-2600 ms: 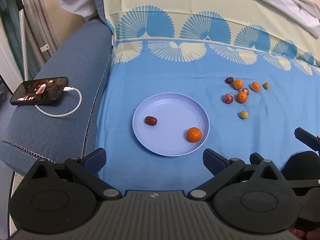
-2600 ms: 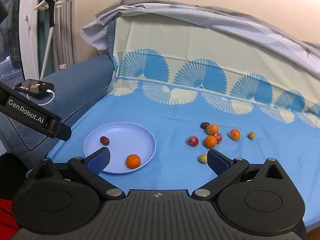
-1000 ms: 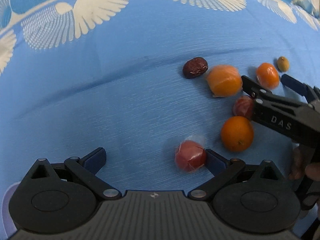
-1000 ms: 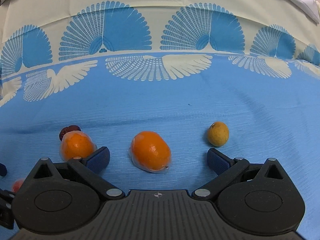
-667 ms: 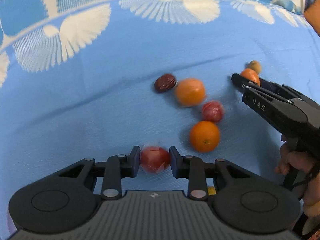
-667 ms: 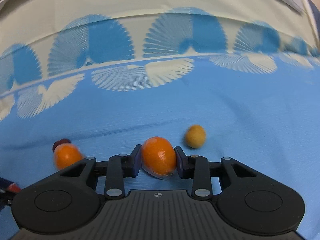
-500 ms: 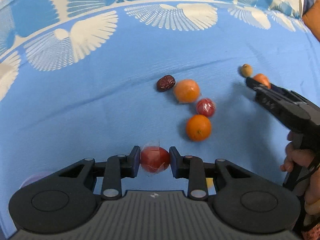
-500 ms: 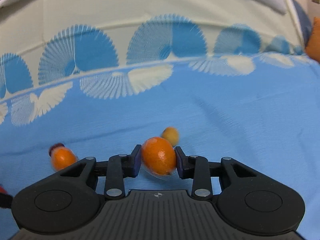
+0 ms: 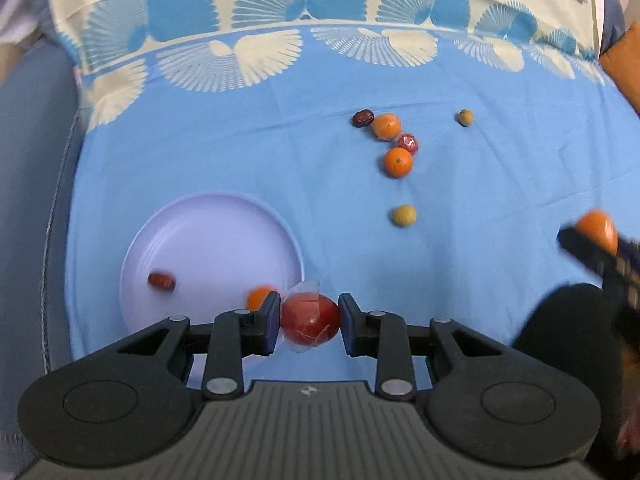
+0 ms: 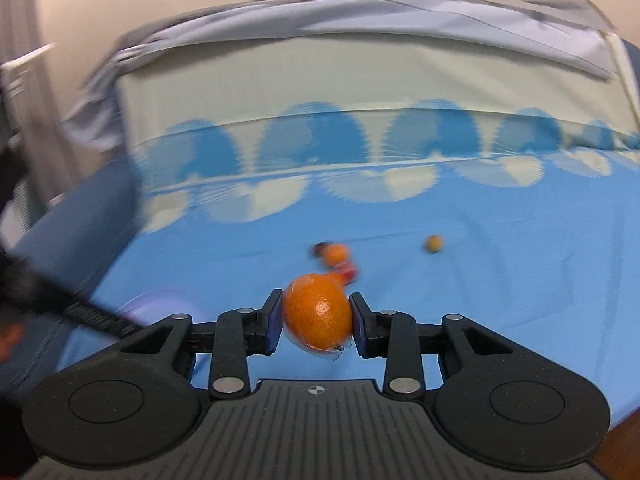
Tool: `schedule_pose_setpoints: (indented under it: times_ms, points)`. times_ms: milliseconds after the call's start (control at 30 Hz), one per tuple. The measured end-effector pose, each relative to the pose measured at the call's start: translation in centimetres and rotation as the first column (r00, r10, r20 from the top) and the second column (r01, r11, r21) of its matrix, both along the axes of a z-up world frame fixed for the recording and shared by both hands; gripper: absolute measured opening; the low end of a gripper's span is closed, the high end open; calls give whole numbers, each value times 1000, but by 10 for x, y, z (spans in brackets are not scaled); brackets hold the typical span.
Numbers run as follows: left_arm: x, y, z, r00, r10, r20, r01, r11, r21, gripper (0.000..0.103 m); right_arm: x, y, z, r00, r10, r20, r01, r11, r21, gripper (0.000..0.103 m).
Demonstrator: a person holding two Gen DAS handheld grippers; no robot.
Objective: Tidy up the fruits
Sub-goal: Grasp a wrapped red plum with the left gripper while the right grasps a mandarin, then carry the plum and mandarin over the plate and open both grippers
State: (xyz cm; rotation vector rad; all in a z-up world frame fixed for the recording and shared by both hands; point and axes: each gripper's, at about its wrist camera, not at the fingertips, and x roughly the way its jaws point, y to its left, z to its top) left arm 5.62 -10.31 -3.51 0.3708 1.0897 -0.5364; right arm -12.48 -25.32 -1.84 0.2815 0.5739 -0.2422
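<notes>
Left wrist view: my left gripper (image 9: pixel 309 322) pinches a wrapped red fruit (image 9: pixel 310 320) just beside the lavender plate (image 9: pixel 208 240), which already holds a date (image 9: pixel 161 281) and an orange (image 9: pixel 260 297). My right gripper (image 10: pixel 316 320) pinches a wrapped orange fruit (image 10: pixel 318 312) above the blue cloth (image 10: pixel 500 280). I judge the carry is underway; next, bring both over the plate and release. Five loose fruits (image 9: pixel 398 162) wait on the cloth.

Sheeted bed (image 9: pixel 200 152) — plate (image 9: pixel 192 216), perhaps seven fruits.

A home: a patterned bedsheet (image 9: pixel 320 80) draped over a blue sofa (image 9: pixel 32 160).
</notes>
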Motion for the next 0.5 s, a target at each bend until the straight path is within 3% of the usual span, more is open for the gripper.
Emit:
schedule_pose_setpoints:
  times_ms: [167,300,500]
  points:
    - [-28,43,11,1000,28,-10,-28,999,-22,34,-21,56,12,996,83,8,-84,996,41,36]
    - [-43,70,20,999,48,23,-47,998,-32,34,-23,84,18,987,160,0,-160,987,-34,36]
    - [-53,103,32,994,93,51,-90,993,-71,34,-26,105,26,982,189,8,-188,980,-67,36]
